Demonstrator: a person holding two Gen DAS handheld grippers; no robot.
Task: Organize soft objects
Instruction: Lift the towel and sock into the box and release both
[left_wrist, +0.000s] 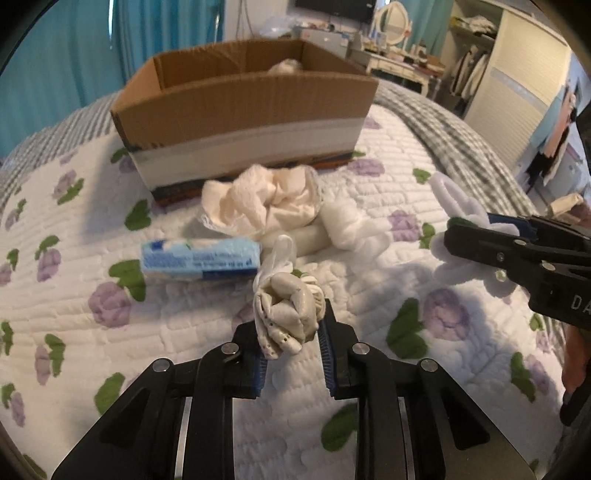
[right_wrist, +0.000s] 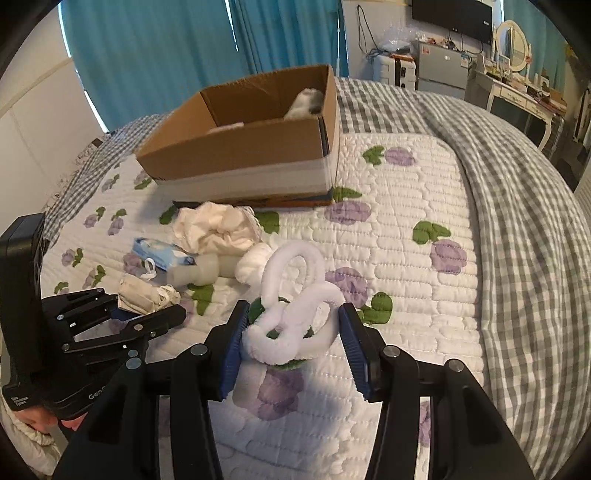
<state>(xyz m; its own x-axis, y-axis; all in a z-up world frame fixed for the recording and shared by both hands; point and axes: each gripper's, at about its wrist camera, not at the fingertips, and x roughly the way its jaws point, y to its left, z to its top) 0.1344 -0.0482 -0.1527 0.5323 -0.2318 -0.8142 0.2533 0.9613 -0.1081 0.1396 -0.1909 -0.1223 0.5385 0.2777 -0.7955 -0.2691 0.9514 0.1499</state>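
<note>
Softness governs everything on this bed (right_wrist: 424, 206), so nothing calls for force.

Farthest left lies a blue tissue pack (left_wrist: 201, 256), light and slick in its wrapper, best taken across its short sides. Just beside it, the left tongs (left_wrist: 291, 328) are pinched on a cream bundle (left_wrist: 288, 310) of wadded fabric with a thin white loop standing from its top; the bundle bulges between the blue pads and looks compressible and very light. Holding it through the thick middle, as now, seems safer than by the loop, which would probably let it swing.

Behind these, near the bed's middle, a cardboard box (left_wrist: 243, 99) stands open with a few pale items already inside, likely the destination. Against its near wall rests a crumpled cream cloth (left_wrist: 266, 201), limp and sure to drape, so a central fistful should serve. Next comes a pale roll (right_wrist: 208, 267) touching a white fluffy ball (right_wrist: 255, 264).

Further right, the right tongs (right_wrist: 291, 332) stand fairly wide around a white plush loop toy (right_wrist: 295, 295) with green parts, pads touching or nearly touching its sides; whether they truly grip it I cannot tell. It seems springy and feather-light; closing across its overlapping rings should catch it best.
</note>
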